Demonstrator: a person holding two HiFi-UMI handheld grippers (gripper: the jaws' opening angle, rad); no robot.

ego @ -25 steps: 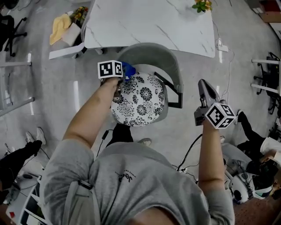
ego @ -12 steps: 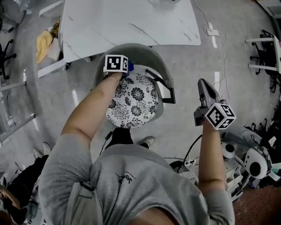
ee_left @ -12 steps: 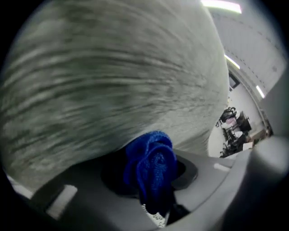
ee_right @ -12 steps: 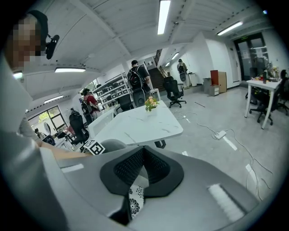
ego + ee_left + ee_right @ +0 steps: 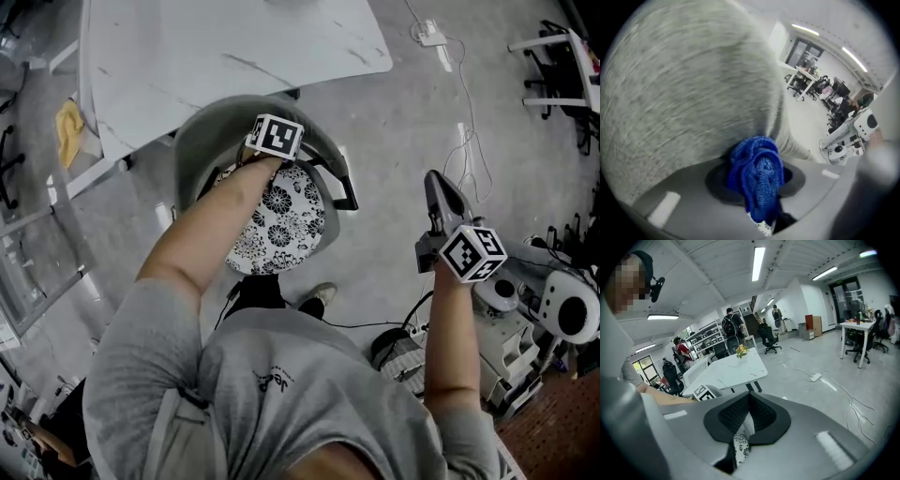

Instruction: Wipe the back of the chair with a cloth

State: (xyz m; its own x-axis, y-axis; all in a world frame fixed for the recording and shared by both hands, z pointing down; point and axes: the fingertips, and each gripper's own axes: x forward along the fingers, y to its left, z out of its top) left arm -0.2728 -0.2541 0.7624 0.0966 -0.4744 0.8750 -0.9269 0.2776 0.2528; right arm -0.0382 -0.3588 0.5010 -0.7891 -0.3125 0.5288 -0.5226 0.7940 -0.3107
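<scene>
The chair has a curved grey fabric back (image 5: 202, 131) and a black-and-white flowered seat cushion (image 5: 281, 225). My left gripper (image 5: 274, 141) reaches over the seat to the inner face of the back, its marker cube on top. In the left gripper view it is shut on a bunched blue cloth (image 5: 757, 176), which is pressed against the grey back (image 5: 684, 93). My right gripper (image 5: 438, 187) hangs in the air to the right of the chair, apart from it. Its jaws meet at the tips (image 5: 749, 399) with nothing between them.
A white marble table (image 5: 234, 47) stands just behind the chair. The chair's black armrest (image 5: 342, 187) juts out on the right. Cables (image 5: 464, 141) and a power strip (image 5: 431, 33) lie on the floor. White equipment (image 5: 567, 309) sits at the right, and a shoe (image 5: 319, 298) shows below the seat.
My left gripper has slid to the right along the chair back with the cloth, which its cube now hides in the head view. The right gripper has kept its place.
</scene>
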